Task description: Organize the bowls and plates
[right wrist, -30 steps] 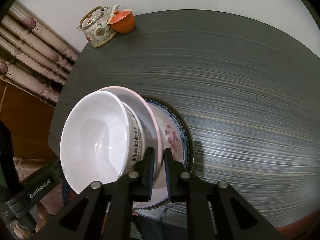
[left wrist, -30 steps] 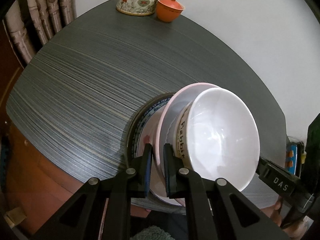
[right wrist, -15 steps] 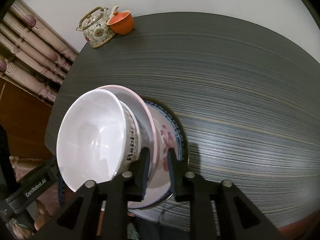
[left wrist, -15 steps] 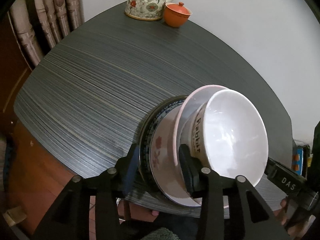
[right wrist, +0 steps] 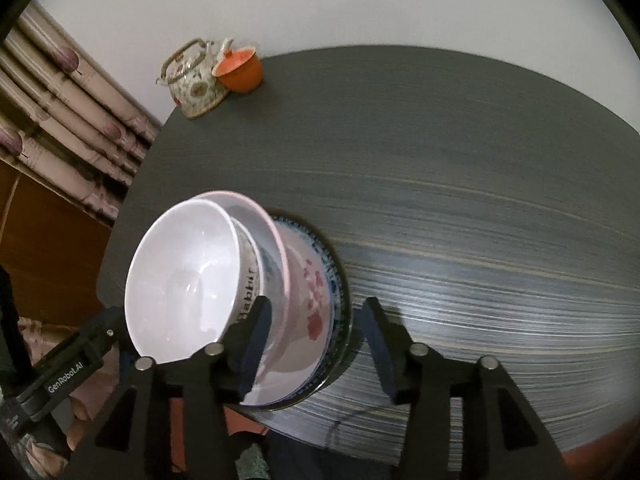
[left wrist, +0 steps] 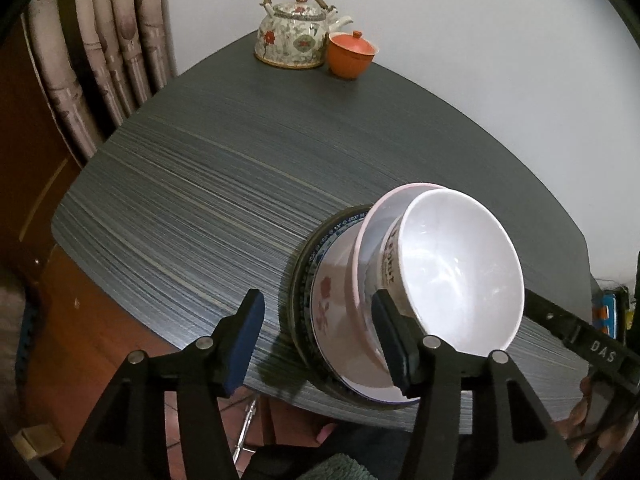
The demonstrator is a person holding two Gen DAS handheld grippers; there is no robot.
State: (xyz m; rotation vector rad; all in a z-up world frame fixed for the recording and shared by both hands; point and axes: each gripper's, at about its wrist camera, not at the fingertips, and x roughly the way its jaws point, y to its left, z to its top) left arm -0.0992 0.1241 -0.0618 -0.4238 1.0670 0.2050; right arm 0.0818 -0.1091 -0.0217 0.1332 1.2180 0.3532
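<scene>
With the white bowl (left wrist: 456,272) nested in the pink-rimmed bowl (left wrist: 362,280) atop the plates (left wrist: 304,280) at lower right of the table (left wrist: 200,184), stacking looks done, and the left gripper (left wrist: 316,336) and right gripper (right wrist: 316,344), jaws just opened, hold nothing.

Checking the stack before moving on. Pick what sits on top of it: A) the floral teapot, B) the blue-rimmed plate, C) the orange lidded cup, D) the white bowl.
D: the white bowl sits uppermost, nested in the pink-rimmed bowl over the blue-rimmed plate.
</scene>
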